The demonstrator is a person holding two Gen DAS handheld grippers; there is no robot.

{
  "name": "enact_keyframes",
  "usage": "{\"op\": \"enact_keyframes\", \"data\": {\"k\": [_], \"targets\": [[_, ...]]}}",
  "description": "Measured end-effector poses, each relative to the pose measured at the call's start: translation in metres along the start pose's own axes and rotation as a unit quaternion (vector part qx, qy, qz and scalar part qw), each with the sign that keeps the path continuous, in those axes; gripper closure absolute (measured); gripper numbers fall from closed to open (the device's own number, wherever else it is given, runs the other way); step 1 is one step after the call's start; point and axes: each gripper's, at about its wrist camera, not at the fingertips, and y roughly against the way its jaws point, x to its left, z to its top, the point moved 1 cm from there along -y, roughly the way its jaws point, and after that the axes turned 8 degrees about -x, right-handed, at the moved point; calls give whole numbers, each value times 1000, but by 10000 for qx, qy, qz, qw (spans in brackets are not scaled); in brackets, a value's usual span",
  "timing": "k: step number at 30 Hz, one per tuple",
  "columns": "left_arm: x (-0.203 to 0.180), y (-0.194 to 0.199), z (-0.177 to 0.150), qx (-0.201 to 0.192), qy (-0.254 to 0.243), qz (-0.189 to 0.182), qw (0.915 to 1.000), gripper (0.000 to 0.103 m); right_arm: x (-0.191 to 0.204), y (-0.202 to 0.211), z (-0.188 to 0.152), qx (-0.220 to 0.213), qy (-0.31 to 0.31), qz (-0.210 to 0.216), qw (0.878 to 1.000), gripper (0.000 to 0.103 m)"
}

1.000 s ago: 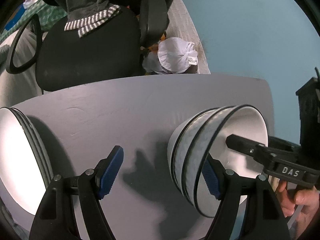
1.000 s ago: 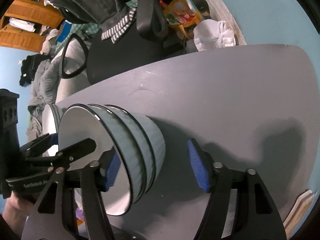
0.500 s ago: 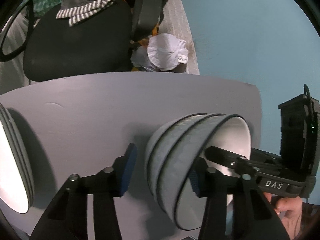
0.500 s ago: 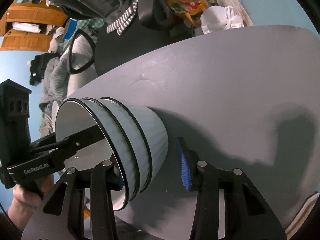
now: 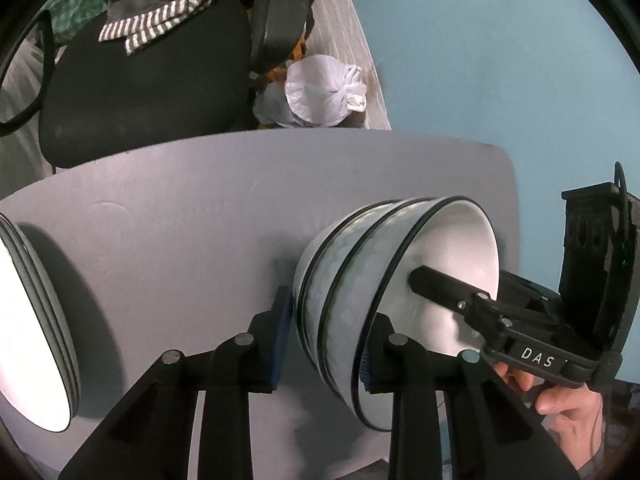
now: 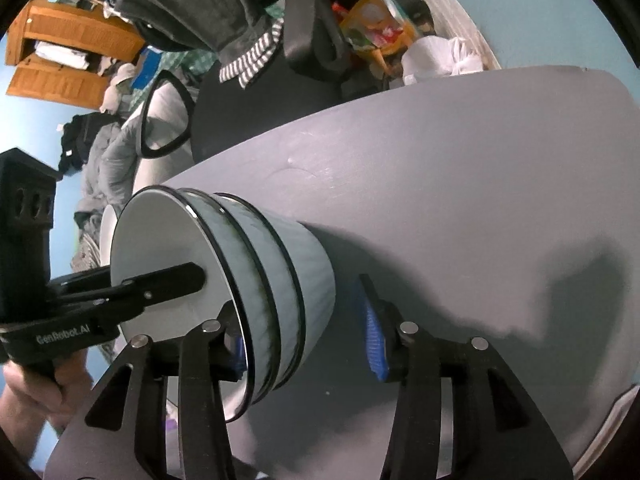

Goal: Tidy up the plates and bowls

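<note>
A stack of three nested white bowls with black rims (image 5: 360, 280) stands on the grey table (image 5: 180, 208); it also shows in the right wrist view (image 6: 280, 280). My left gripper (image 5: 324, 344) straddles the stack's near wall, one finger outside, one inside, closed in on it. My right gripper (image 6: 308, 340) straddles the opposite wall with a gap between its outer pad and the bowls. A stack of white plates (image 5: 28, 340) stands at the table's left edge.
A black office chair (image 5: 140, 80) with clothes on it stands behind the table. A white plastic bag (image 5: 324, 92) lies on the floor by the blue wall. The table's far edge and right corner (image 5: 500, 160) are near the bowls.
My left gripper has moved onto the bowl stack and narrowed its jaws on the wall. My right gripper has narrowed a little around the opposite side. The bowls have stayed in place.
</note>
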Motion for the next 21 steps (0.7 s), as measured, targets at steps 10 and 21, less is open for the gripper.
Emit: {"op": "enact_keyframes", "data": {"k": [10,21], "targets": [[7,-6,1,133,178,-201,9996,72,0,-8,4,158,-453,186,9987,58],[15,-7,-10,79,453,-410,9981,76,9,-4,3,156,-404,-74,9990,65]]}}
